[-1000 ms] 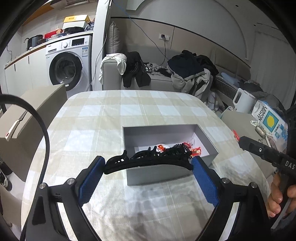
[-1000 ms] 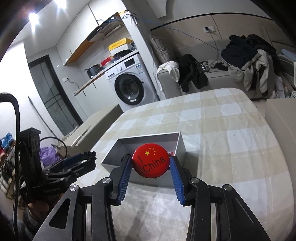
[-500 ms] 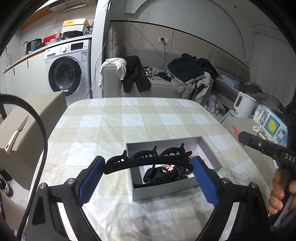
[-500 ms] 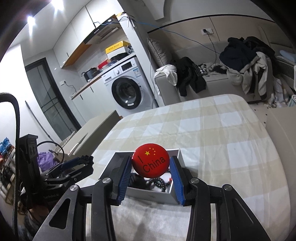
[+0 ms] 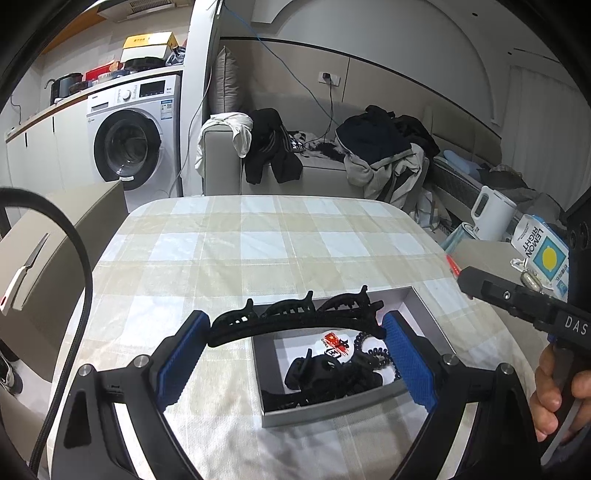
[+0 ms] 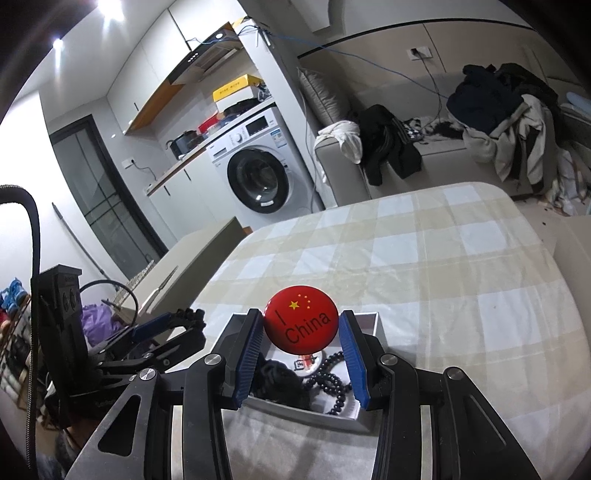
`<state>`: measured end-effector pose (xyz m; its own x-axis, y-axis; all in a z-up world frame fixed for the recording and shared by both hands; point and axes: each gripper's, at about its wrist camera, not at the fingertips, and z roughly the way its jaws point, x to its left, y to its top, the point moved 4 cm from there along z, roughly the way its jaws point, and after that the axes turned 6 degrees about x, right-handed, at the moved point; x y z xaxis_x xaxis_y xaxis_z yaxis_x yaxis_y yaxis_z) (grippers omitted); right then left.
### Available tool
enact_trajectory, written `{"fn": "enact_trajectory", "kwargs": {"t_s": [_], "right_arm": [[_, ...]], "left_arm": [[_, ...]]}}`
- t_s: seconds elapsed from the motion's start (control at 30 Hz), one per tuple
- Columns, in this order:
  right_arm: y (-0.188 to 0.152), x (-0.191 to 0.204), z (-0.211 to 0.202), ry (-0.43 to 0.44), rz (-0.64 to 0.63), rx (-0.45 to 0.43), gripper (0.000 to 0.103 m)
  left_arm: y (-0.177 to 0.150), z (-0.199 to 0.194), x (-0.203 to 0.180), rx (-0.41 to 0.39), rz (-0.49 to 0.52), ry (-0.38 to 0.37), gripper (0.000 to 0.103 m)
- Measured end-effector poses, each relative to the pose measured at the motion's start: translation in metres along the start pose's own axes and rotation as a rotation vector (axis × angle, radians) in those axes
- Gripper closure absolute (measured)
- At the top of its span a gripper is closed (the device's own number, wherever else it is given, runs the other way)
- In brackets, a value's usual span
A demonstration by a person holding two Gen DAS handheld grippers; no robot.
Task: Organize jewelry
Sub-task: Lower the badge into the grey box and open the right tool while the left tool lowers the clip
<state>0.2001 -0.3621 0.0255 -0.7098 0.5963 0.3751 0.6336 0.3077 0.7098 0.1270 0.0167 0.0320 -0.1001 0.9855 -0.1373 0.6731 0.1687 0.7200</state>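
Jewelry box point(image 5: 343, 413) | left tongs point(image 5: 293, 330) grip hair claw point(image 5: 295, 319) | right tongs point(image 6: 301, 328) clamp badge point(image 6: 301, 323)

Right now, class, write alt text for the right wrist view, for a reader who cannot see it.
The right tool grips a round red badge reading "China" with yellow stars, held above an open grey box of dark beads and black hair accessories on a checked tablecloth. The left tool sits at the left edge; a washing machine and a clothes-strewn sofa stand behind.

Even, cool indoor light fills both views. Two ceiling lamps point(image 6: 107, 5) flare white at the right wrist view's top left. Fisheye bending curves walls; black vignettes ring the corners. Focus is sharp, shadows soft.
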Motion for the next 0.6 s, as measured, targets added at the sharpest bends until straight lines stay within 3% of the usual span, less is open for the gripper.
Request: {"fn": "enact_trajectory", "kwargs": {"t_s": [0.6], "right_arm": [[-0.01, -0.014, 0.037, -0.002, 0.029, 0.1, 0.062]], "left_arm": [[-0.006, 0.028, -0.004, 0.073, 0.021, 0.008, 0.012]]}}
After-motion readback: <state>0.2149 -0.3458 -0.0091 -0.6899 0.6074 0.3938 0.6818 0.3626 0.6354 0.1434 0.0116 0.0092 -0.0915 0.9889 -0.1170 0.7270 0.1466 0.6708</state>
